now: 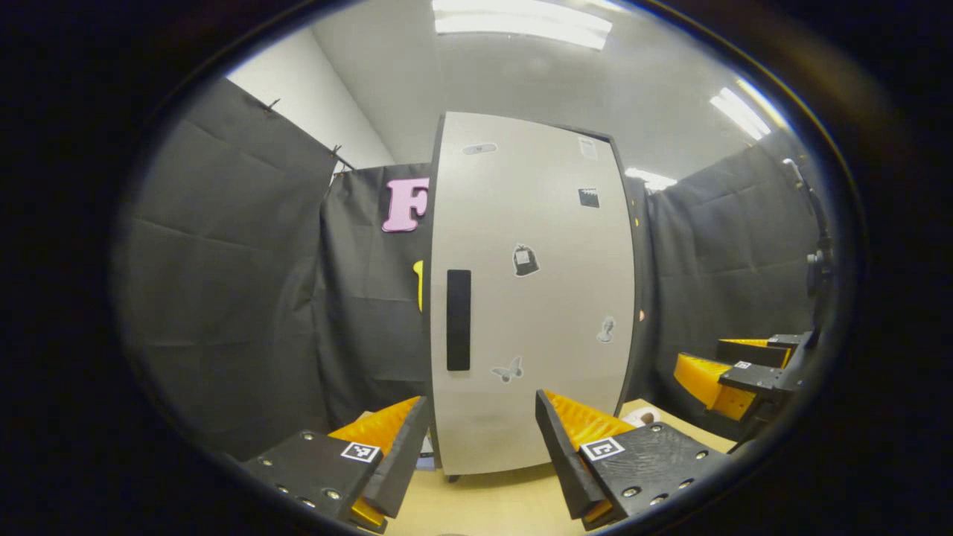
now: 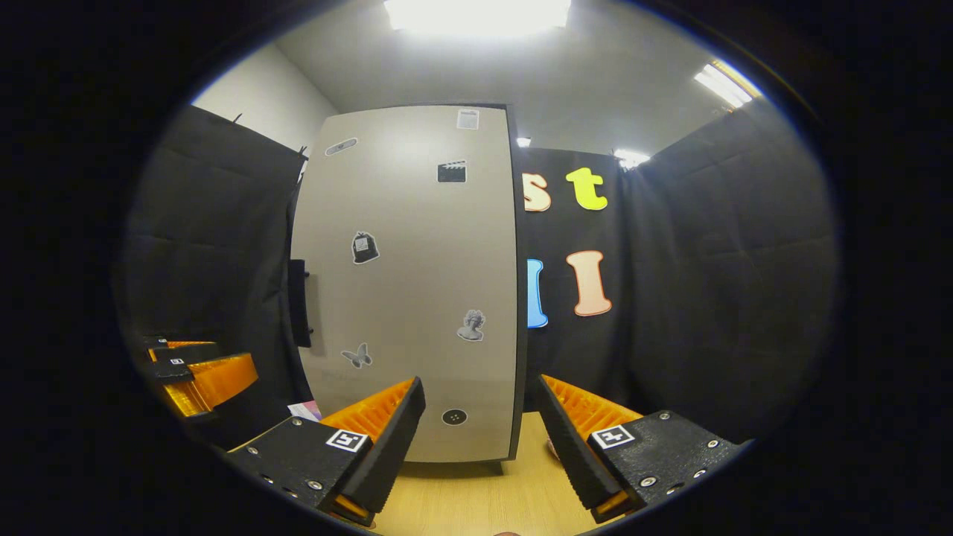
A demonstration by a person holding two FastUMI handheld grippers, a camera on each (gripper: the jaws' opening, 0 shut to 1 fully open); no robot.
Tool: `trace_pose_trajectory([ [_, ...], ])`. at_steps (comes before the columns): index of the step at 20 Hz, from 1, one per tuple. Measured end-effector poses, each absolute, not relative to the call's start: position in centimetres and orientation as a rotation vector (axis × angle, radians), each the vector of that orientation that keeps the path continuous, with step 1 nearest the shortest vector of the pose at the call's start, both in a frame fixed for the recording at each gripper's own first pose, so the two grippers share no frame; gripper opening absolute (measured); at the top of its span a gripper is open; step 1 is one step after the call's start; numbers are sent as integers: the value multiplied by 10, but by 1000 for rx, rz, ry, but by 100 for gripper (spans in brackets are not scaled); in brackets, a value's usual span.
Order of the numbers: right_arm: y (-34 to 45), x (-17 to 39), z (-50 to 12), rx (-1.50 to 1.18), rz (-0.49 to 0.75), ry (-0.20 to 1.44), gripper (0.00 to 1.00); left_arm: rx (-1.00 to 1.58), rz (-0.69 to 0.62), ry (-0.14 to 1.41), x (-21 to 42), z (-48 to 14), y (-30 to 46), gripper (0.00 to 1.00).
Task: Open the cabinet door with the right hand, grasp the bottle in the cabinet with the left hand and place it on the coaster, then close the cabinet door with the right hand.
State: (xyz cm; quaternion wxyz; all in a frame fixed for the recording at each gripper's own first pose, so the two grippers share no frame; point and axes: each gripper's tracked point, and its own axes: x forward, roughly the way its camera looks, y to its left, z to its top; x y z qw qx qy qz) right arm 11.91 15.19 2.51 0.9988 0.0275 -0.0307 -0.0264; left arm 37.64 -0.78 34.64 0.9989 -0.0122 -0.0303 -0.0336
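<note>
Both cams sit low over the wooden surface [image 1: 484, 506], looking forward and a bit up at the closed cabinet door [image 1: 532, 298] from near. The left gripper view faces it about head-on. The right gripper view looks from further right, door off to its left. Both share door, ceiling lights, booth walls.

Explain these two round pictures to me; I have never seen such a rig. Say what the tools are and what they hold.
A person holds a two-finger gripper in each hand; a camera rides on each. The left gripper view looks along the left gripper, open and empty. The right gripper view looks along the right gripper, also open and empty. Each picture also catches the other gripper at its edge. Both face a pale cabinet on a wooden table. Its door is closed, with a dark handle and some stickers. Nothing is held.
</note>
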Motion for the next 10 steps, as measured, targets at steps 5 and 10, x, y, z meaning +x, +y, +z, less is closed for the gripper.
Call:
trace_pose_trajectory([
  [5, 151, 119, 28, 51, -56, -70, 93, -33, -74, -57, 377, 344, -9, 86],
  [10, 150, 119, 29, 52, -59, -72, 93, -34, -77, -60, 376, 345, -10, 82],
])
